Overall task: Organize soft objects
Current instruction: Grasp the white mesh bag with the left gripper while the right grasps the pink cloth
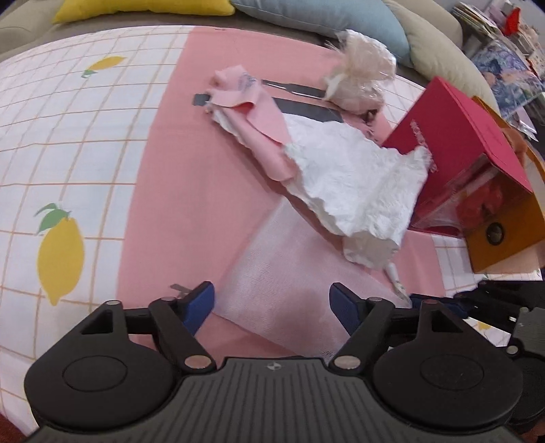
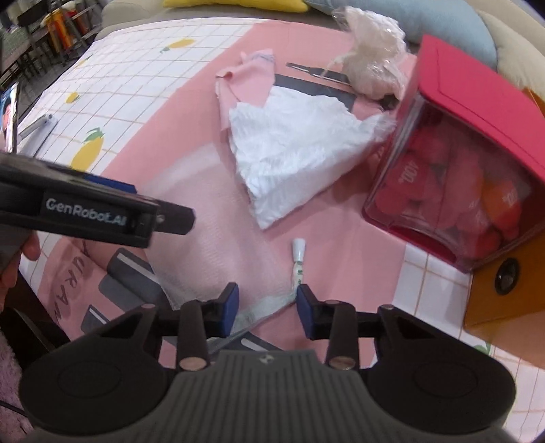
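Note:
A sheer pink-white gauze cloth (image 1: pixel 282 272) lies flat on the pink mat (image 1: pixel 190 191); it also shows in the right wrist view (image 2: pixel 211 238). My left gripper (image 1: pixel 271 306) is open over its near edge. My right gripper (image 2: pixel 267 306) is open, its fingers either side of the cloth's near corner. Beyond lie a crumpled white tissue (image 1: pixel 354 184), also in the right wrist view (image 2: pixel 293 153), a pink cloth (image 1: pixel 259 122) and a fluffy cream bundle in clear wrap (image 1: pixel 361 75).
A red-lidded clear box (image 2: pixel 456 177) on an orange box (image 2: pixel 504 293) stands at the right. A small white tube (image 2: pixel 298 259) lies near my right gripper. Metal tweezers (image 2: pixel 316 71) lie at the back. Cushions (image 1: pixel 306 13) line the far edge. A lemon-print cloth (image 1: pixel 68 143) covers the table.

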The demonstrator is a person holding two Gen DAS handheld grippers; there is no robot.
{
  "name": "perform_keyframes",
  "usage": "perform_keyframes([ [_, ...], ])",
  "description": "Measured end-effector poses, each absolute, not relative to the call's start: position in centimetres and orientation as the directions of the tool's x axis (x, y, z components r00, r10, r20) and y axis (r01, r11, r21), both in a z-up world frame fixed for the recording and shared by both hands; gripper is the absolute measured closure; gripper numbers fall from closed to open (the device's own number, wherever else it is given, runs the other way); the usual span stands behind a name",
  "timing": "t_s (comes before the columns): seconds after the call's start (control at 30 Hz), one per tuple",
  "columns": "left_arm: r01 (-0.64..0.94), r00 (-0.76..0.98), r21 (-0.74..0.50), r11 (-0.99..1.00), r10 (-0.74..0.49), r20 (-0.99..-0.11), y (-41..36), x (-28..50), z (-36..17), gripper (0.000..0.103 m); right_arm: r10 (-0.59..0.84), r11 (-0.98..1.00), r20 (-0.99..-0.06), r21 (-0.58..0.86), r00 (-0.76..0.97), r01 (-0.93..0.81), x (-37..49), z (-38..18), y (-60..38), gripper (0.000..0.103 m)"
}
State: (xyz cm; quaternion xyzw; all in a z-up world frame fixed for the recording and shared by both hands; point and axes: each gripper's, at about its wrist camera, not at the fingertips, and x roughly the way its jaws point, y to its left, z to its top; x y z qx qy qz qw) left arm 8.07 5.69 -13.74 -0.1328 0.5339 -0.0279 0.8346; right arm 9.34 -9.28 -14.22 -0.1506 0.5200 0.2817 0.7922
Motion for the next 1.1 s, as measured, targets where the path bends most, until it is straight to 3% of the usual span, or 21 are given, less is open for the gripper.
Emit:
perform_keyframes([
  [0.13,-0.026,0.396,-0.348,0.937,-0.310,-0.865,4.6,8.0,-13.7,0.016,0.308,0.773,-0.902,0.053,0.302,-0.632,9.1,-14.2,-9.0,0.066],
  [0.27,-0.020,0.381,-0.378,0.926,-0.343,-0.859,3.5,8.2,-13.7,0.019,0.324,0.758,-0.897,0.057,0.300,-0.649,9.0,-14.3,-9.0,0.066],
  [0.4,-0.016,0.379,-0.351,0.936,-0.319,-0.869,2.6,8.9,-13.6,0.049,0.330,0.753,-0.895,0.058,0.300,-0.655,9.0,-14.3,-9.0,0.066],
  [0.43,-0.012,0.379,-0.340,0.940,-0.310,-0.872,2.3,9.0,-13.6,0.052,0.334,0.754,-0.895,0.064,0.297,-0.654,9.1,-14.3,-9.0,0.066],
  [0.5,0.005,0.376,-0.316,0.949,-0.295,-0.878,1.6,9.1,-13.6,0.075,0.351,0.753,-0.893,0.090,0.283,-0.651,9.1,-14.3,-9.0,0.066],
  [0.6,0.007,0.366,-0.298,0.955,-0.280,-0.887,1.4,8.9,-13.8,0.099,0.362,0.744,-0.894,0.106,0.265,-0.660,8.9,-14.2,-8.7,0.067],
  [0.93,-0.120,0.473,-0.361,0.925,-0.266,-0.840,6.6,6.7,-10.2,0.102,0.428,0.726,-0.857,0.137,0.286,-0.674,8.5,-10.5,-8.7,0.069],
  [1.1,-0.155,0.523,-0.309,0.938,-0.187,-0.832,7.9,6.9,-8.2,0.102,0.474,0.701,-0.811,0.112,0.342,-0.704,8.8,-7.5,-8.0,0.069],
])
